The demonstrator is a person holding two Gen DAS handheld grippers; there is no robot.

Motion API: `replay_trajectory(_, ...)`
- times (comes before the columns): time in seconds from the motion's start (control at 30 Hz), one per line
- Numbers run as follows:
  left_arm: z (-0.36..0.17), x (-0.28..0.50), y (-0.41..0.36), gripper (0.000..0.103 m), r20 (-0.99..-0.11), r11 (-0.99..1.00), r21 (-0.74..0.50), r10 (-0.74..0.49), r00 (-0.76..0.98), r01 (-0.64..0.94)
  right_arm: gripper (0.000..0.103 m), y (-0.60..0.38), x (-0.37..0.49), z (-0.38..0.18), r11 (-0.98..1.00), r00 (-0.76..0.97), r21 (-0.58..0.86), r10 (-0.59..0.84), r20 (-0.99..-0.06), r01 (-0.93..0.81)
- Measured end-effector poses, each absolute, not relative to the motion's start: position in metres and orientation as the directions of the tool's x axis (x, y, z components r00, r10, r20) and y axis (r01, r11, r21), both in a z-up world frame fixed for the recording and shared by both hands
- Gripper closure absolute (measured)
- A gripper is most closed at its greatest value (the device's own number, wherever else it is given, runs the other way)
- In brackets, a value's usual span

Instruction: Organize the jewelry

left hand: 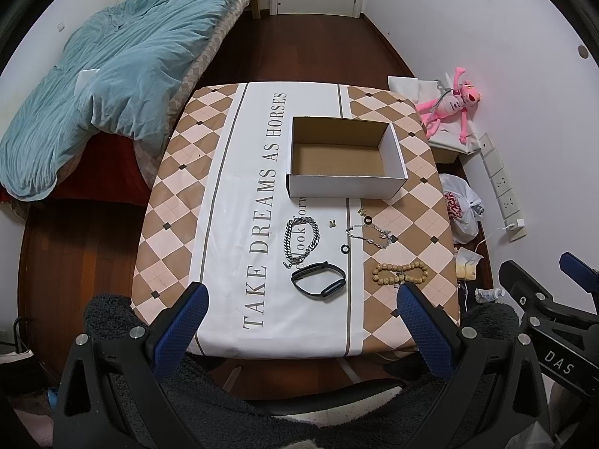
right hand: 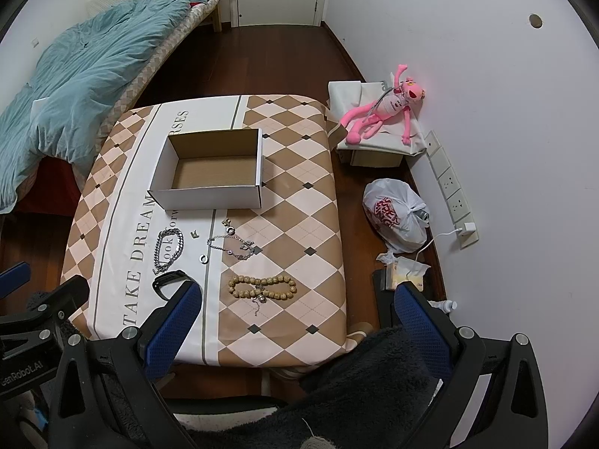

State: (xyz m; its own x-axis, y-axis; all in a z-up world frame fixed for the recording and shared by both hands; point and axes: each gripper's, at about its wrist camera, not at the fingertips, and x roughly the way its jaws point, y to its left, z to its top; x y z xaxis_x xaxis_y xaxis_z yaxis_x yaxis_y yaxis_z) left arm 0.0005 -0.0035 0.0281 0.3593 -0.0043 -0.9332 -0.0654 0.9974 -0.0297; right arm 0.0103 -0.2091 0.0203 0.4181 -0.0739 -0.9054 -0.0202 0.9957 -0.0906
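1. We see a low bench (left hand: pixel 176 202) under a tan-and-pink diamond-patterned cloth with a white lettered band; it fills the middle of both views.
2. An open white cardboard box with a brown inside (left hand: pixel 346 187) (right hand: pixel 209 196) sits on the far half of the bench, at 12 o'clock from the jewelry, with nothing in it.
3. Our left gripper (left hand: pixel 301 301) hovers over the near edge of the bench, its blue-padded jaws spread wide and holding nothing.
4. Our right gripper (right hand: pixel 295 301) hangs at the near right corner, its jaws equally wide apart and empty.
5. A black fitness band with a dark oblong face (left hand: pixel 318 280) (right hand: pixel 168 280) lies nearest us, just beyond the left gripper.
6. A string of tan wooden beads twisted into a figure eight (left hand: pixel 400 274) (right hand: pixel 263 286) lies at 3 o'clock from the band.
7. A thick silver curb-chain bracelet (left hand: pixel 303 240) (right hand: pixel 169 245) lies at 12 o'clock from the band, looped over the lettering.
8. A thin silver charm chain (left hand: pixel 370 235) (right hand: pixel 232 245) lies at 3 o'clock from the thick chain.
9. A small black-and-silver ring (left hand: pixel 344 249) (right hand: pixel 203 259) rests between the two chains.
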Motion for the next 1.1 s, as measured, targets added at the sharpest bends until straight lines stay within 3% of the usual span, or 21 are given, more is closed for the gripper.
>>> replay_trajectory(1.1, 0.03, 0.005, -0.009, 0.0, -0.932, 0.997, -0.025, 0.001, 0.361, -0.069, 0.0, -0.211, 0.019, 0.027, 0.996, 0.417, -0.086, -0.075, -0.906, -0.007)
